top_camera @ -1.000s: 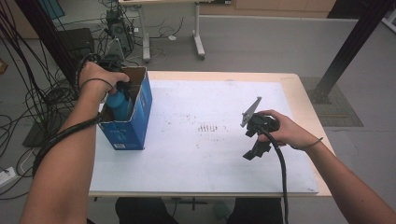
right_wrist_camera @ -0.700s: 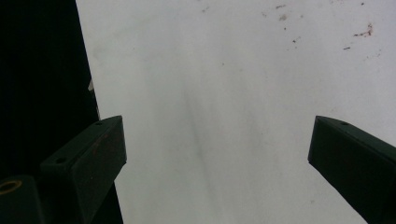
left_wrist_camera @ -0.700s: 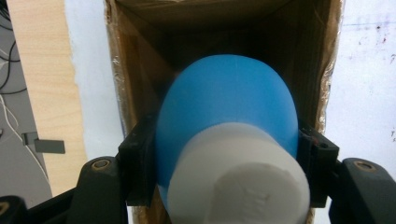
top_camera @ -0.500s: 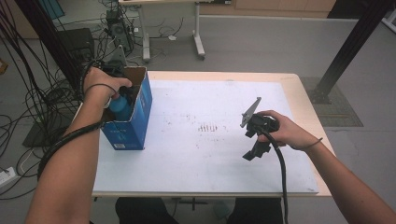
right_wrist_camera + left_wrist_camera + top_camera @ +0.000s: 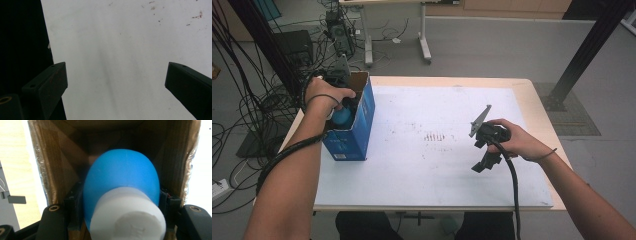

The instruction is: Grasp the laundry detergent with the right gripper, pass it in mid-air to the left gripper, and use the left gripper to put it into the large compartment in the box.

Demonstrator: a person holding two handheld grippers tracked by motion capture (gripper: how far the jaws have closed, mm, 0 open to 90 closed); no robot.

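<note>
Now — left hand (image 5: pixel 323 92) lowers bottle (image 5: pixel 122 187) into box (image 5: pixel 362 120) | right hand-held gripper (image 5: pixel 116 85) — gaping

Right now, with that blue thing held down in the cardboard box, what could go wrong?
1. The left tool pinches a smooth, rounded blue bottle; it might slip out.
2. The box walls sit close on both sides, so the tool could catch one.
3. The box stands tall and narrow near the table edge, and the right tool isn't steadying it; a snag might tip it.

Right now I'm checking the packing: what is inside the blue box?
A blue bottle with a white cap, gripped by the left tool. The bottle hides the blue box's bottom.
</note>
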